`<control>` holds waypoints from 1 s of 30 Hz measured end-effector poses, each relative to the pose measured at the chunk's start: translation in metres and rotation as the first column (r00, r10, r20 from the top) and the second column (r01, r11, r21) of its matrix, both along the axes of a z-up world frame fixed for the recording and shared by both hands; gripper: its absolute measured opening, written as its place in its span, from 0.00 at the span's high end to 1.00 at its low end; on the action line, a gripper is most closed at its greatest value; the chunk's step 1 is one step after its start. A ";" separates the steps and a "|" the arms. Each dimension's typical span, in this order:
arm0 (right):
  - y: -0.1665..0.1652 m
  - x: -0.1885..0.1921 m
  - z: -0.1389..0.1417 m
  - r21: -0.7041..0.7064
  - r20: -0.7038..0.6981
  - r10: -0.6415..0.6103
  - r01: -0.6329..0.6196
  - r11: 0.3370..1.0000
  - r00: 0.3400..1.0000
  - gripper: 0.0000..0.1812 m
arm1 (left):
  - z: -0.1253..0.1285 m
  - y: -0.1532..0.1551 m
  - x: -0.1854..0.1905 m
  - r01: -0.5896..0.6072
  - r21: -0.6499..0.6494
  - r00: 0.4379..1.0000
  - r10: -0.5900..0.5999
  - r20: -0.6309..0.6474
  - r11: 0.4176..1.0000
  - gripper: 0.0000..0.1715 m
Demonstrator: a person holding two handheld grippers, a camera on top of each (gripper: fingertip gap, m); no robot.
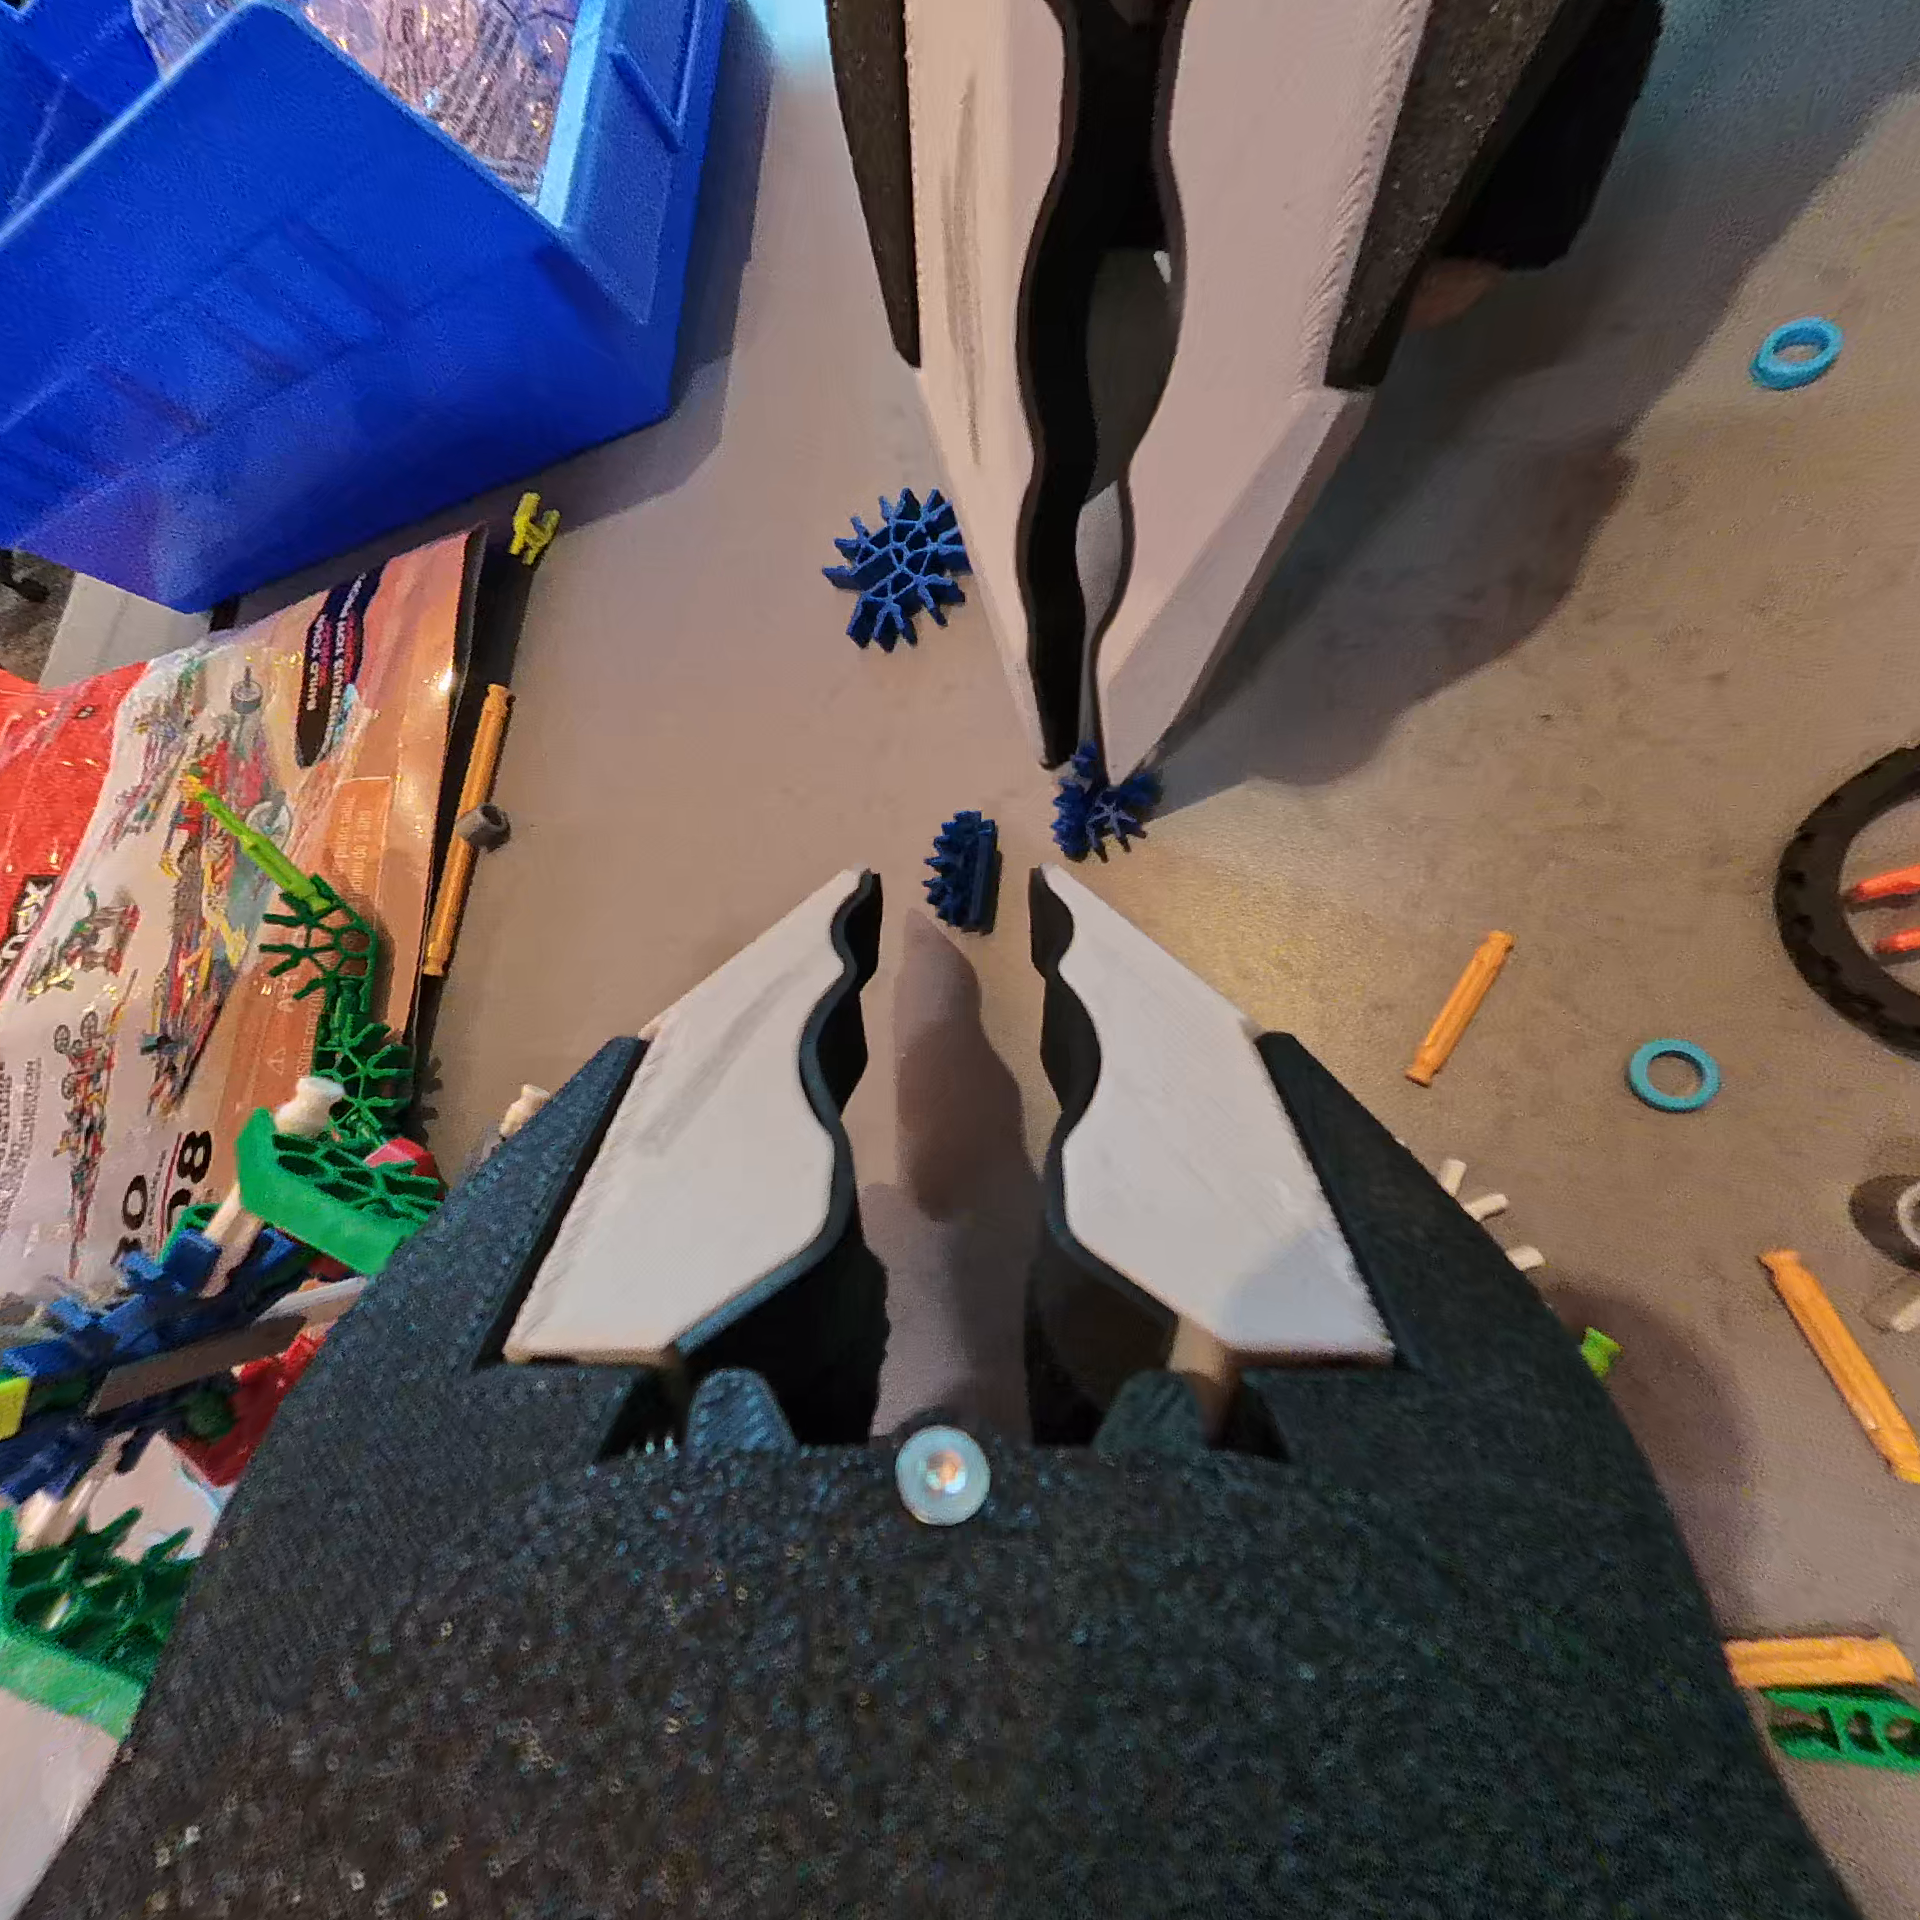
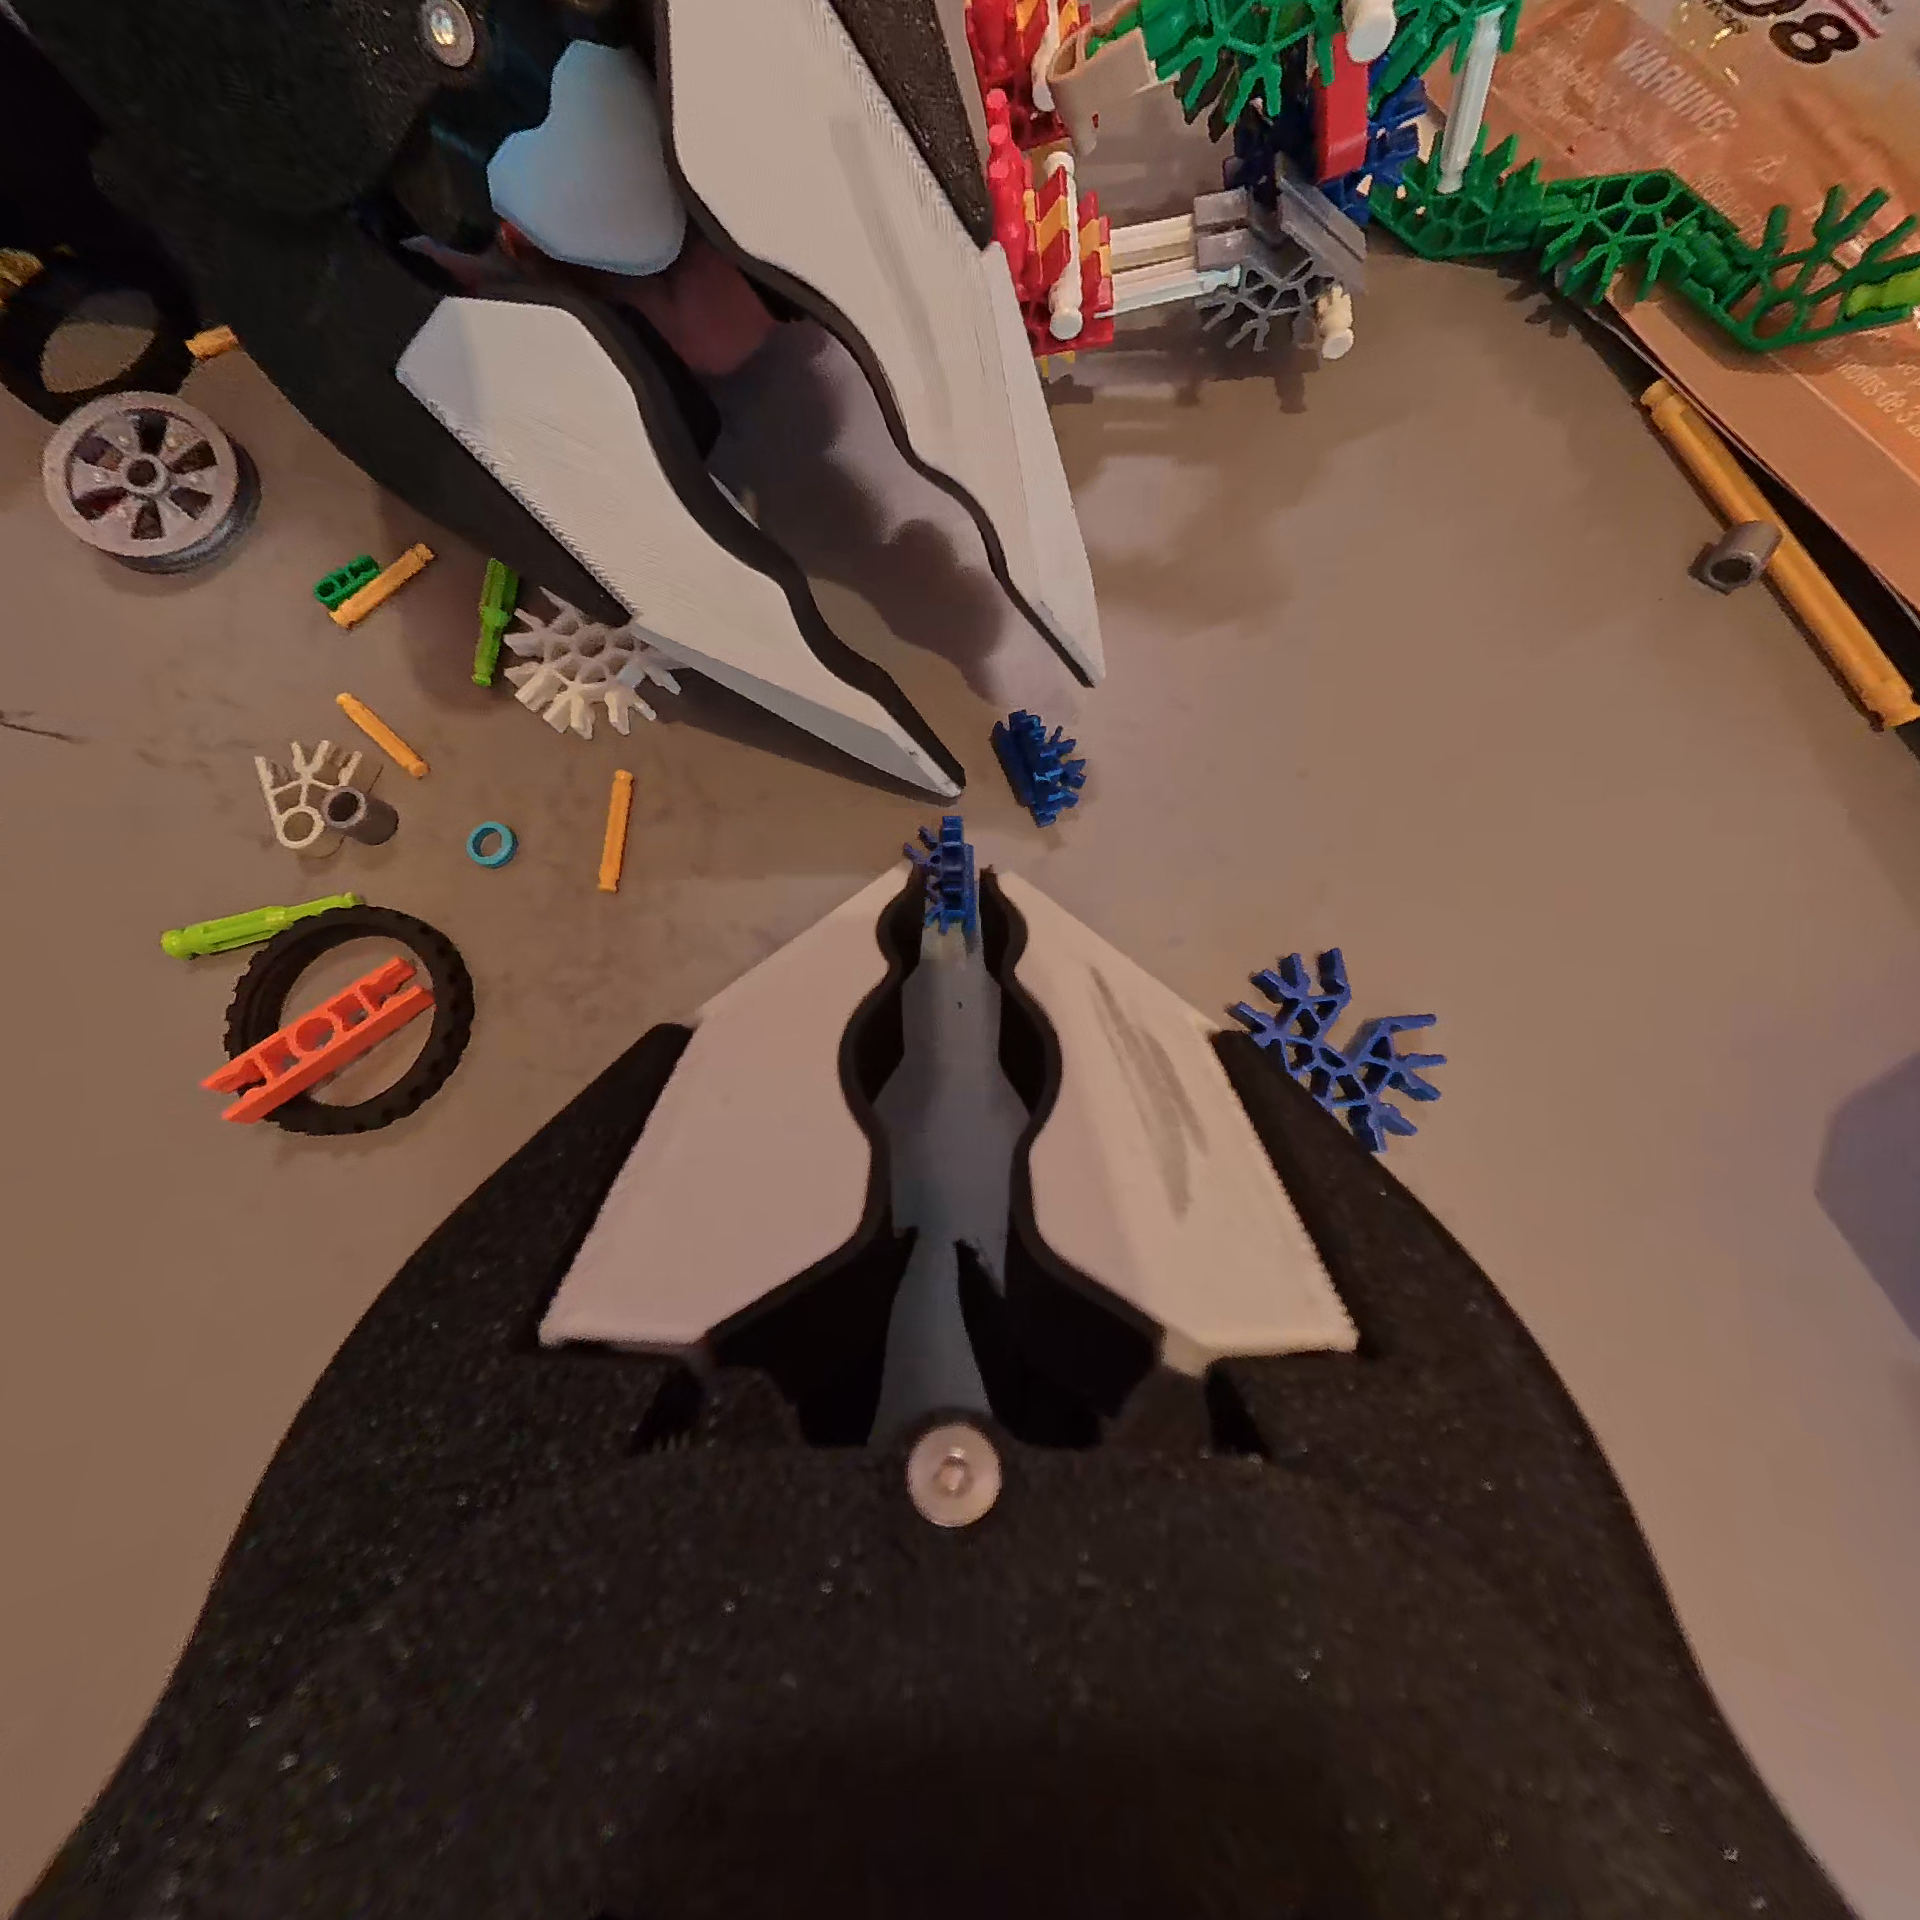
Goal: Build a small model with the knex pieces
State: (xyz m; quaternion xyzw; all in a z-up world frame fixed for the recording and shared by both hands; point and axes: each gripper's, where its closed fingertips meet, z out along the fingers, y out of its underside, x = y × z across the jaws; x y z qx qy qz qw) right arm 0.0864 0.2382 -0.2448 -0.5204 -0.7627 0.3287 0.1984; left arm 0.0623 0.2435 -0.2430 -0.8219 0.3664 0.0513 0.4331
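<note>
My left gripper [image 1: 956, 883] is open just above the grey table. A small blue spiky connector [image 1: 961, 868] stands on edge right at its fingertips, in the gap between them. It also shows in the right wrist view [image 2: 1039, 764], between the left gripper's [image 2: 1018, 732] spread tips. My right gripper [image 2: 951, 883] is shut on a second small blue connector [image 2: 945, 873], pinched at the very tips. From the left wrist view the right gripper [image 1: 1086, 764] comes in from the top with that connector [image 1: 1101, 805] close to the standing one. A larger blue snowflake connector [image 1: 899, 571] lies flat beside it, also seen in the right wrist view [image 2: 1340, 1049].
A blue bin [image 1: 312, 312] and a printed bag [image 1: 208, 883] with green and red built parts [image 2: 1247, 156] lie on one side. On the other are a black tyre [image 2: 348, 1023] holding an orange piece, a grey wheel hub [image 2: 145, 483], a white connector [image 2: 587, 670], orange rods [image 1: 1460, 1008] and teal rings [image 1: 1673, 1075]. My two grippers' fingertips are within a few centimetres of each other.
</note>
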 end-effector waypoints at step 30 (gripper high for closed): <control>-0.021 0.004 0.006 -0.037 -0.026 0.097 -0.098 0.995 0.995 0.94 | 0.000 0.003 -0.011 -0.045 0.001 0.999 0.045 -0.001 0.999 0.84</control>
